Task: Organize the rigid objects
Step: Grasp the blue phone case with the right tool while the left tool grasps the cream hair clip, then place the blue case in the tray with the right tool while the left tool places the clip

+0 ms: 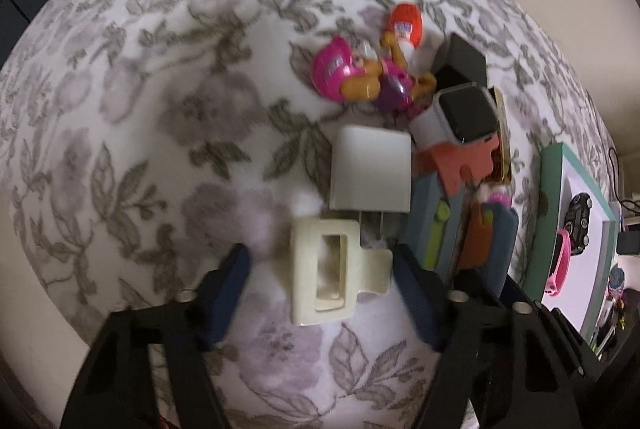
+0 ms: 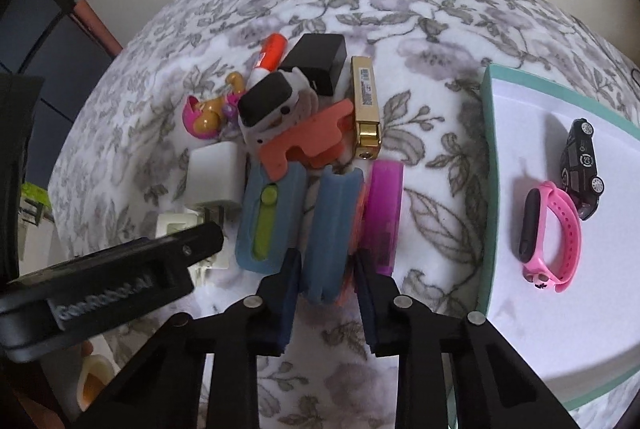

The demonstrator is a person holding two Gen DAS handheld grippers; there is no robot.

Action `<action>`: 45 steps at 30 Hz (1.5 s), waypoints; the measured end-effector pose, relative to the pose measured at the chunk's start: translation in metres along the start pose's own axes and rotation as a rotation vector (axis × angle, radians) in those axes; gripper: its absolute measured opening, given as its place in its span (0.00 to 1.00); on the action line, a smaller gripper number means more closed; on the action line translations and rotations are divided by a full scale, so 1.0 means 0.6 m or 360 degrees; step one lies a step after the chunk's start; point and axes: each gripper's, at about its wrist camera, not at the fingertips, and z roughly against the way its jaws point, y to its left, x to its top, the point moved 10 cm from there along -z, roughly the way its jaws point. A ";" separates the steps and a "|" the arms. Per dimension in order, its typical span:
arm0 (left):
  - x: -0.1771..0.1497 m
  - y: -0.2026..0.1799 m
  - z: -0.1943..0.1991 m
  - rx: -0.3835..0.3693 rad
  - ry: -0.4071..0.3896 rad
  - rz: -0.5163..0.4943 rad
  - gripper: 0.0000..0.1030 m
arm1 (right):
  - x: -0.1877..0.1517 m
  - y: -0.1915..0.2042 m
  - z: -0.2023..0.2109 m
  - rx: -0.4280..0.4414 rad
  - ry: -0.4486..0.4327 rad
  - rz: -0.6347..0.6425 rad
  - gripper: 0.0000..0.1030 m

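Observation:
A pile of small objects lies on the floral cloth. My left gripper is open around a cream hair clip, fingers either side and not touching. Behind the clip sits a white charger. My right gripper has its fingers either side of a blue case lying on an orange piece; contact is unclear. Beside it lie a blue case with a green slider and a purple case. The teal-rimmed tray holds a pink wristband and a black toy car.
The pile also holds a pink toy figure, an orange-capped tube, a black box, a grey smartwatch, a salmon clip and a gold lighter. The left gripper's body crosses the right view.

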 end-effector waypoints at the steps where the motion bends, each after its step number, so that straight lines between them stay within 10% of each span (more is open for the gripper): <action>1: -0.002 -0.001 -0.003 -0.0013 0.0015 0.0005 0.61 | 0.001 0.001 -0.002 -0.0005 0.0001 0.0004 0.28; 27: 0.013 -0.004 0.005 -0.0073 -0.0061 -0.0009 0.49 | 0.001 -0.006 0.002 0.0036 -0.0016 -0.0086 0.23; 45: 0.042 -0.073 0.114 -0.0219 -0.0382 -0.0120 0.49 | 0.041 -0.062 0.123 0.0006 -0.0286 -0.0225 0.23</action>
